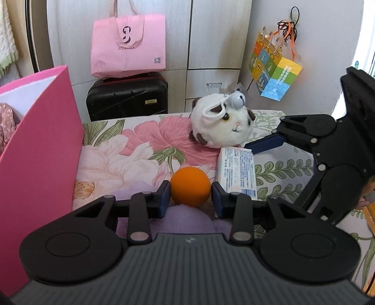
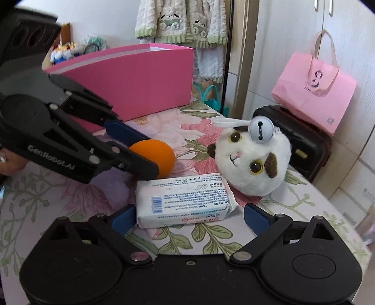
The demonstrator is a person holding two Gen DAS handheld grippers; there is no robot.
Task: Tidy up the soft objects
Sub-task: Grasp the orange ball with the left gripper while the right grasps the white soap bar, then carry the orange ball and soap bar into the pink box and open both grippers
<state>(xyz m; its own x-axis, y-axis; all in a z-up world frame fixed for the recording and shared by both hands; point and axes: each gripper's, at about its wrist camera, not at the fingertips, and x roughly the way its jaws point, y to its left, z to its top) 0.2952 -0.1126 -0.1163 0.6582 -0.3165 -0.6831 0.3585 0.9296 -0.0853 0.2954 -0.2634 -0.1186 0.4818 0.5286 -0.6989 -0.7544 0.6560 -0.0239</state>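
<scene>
A floral sheet (image 1: 131,150) covers the surface. Taking the ball (image 1: 190,186) as landmark: the pink box (image 1: 39,150) stands left of it, the suitcase (image 1: 127,98) and pink bag (image 1: 129,44) behind, the tissue pack (image 1: 236,171) just right, the plush (image 1: 222,124) beyond that. The left gripper (image 1: 190,196) brackets the ball, pads touching or nearly so. Only the right view shows hanging pyjamas (image 2: 180,21) and the right gripper (image 2: 187,218) spread wide around the pack.

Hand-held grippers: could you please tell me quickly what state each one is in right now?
Left hand-held gripper: open, fingers either side of the orange ball, not yet clamped.
Right hand-held gripper: open around the tissue pack, holding nothing.
</scene>
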